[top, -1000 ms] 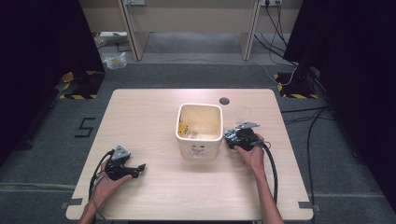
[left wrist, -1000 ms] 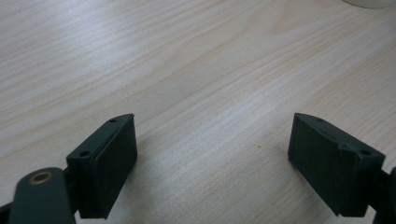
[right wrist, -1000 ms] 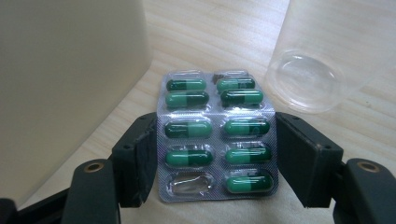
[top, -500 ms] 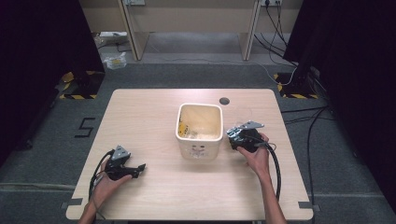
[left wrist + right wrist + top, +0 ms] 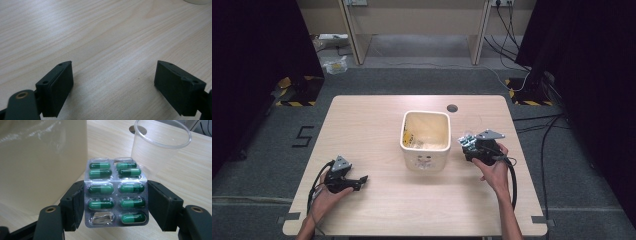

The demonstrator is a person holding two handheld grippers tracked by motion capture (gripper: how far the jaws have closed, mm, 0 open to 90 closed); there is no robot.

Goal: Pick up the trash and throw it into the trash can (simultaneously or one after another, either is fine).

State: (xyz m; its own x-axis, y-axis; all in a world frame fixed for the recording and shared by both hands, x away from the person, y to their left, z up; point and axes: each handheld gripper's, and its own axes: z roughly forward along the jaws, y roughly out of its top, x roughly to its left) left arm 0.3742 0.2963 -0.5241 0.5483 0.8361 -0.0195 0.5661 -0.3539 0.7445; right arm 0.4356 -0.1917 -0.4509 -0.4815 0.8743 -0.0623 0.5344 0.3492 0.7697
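Observation:
My right gripper [image 5: 116,202] is shut on a silver blister pack [image 5: 116,192] of green capsules, its pads pressing the pack's two long edges. One pocket at the lower left is empty. In the high view the right gripper [image 5: 469,144] holds the pack [image 5: 468,140] just right of a cream square bin [image 5: 403,131], above the table. The bin's wall [image 5: 42,162] rises close on the left of the pack. My left gripper [image 5: 361,181] rests near the table's front left, and its jaws [image 5: 113,85] stand open over bare wood with nothing between them.
A clear plastic cup [image 5: 160,142] stands just beyond the blister pack, to the right of the bin. A round cable hole [image 5: 452,107] sits in the wooden table [image 5: 372,120] behind the bin. Cables trail off the table's right side.
My right hand has lifted the blister pack a little beside the bin. The left gripper has stayed where it was.

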